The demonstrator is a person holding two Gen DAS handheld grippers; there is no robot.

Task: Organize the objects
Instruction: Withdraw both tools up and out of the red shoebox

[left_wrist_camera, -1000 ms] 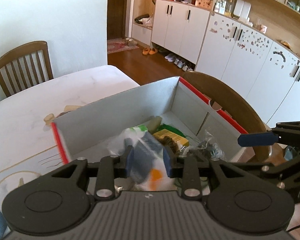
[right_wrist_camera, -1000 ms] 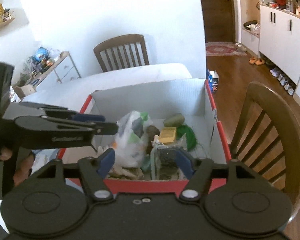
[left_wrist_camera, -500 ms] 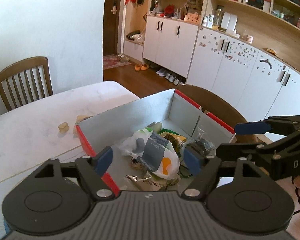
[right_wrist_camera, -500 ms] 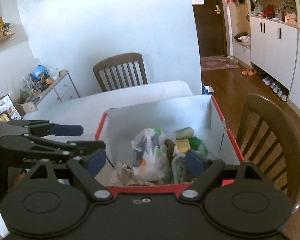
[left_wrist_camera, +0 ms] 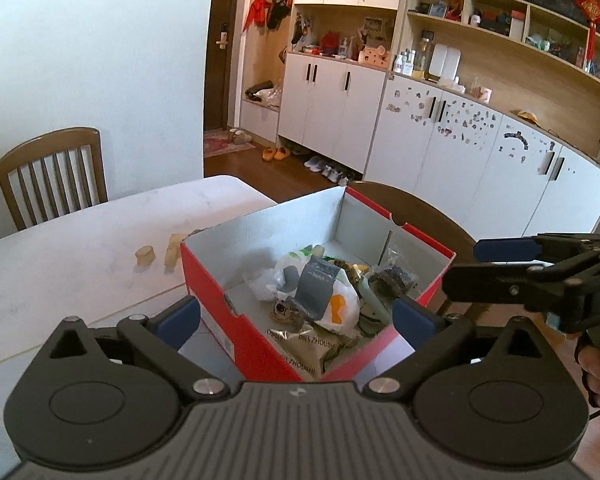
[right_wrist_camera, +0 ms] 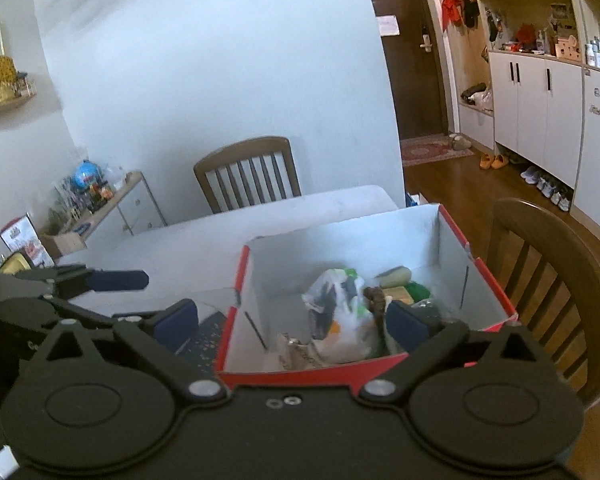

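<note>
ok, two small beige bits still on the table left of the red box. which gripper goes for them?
Left, probably. The beige pieces lie on the table beside the box wall nearest the left gripper, which is open and empty. The right gripper would have to cross the box.

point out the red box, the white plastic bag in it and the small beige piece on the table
red box (left_wrist_camera: 210, 300), left wrist view, outer red side wall
white plastic bag (left_wrist_camera: 342, 306), left wrist view, bulging front
small beige piece (left_wrist_camera: 145, 255), left wrist view, its top

Matt cardboard box (left_wrist_camera: 260, 340) holds a crinkled glossy plastic bag (left_wrist_camera: 336, 300); smooth wooden chair (right_wrist_camera: 552, 300) beside it.
</note>
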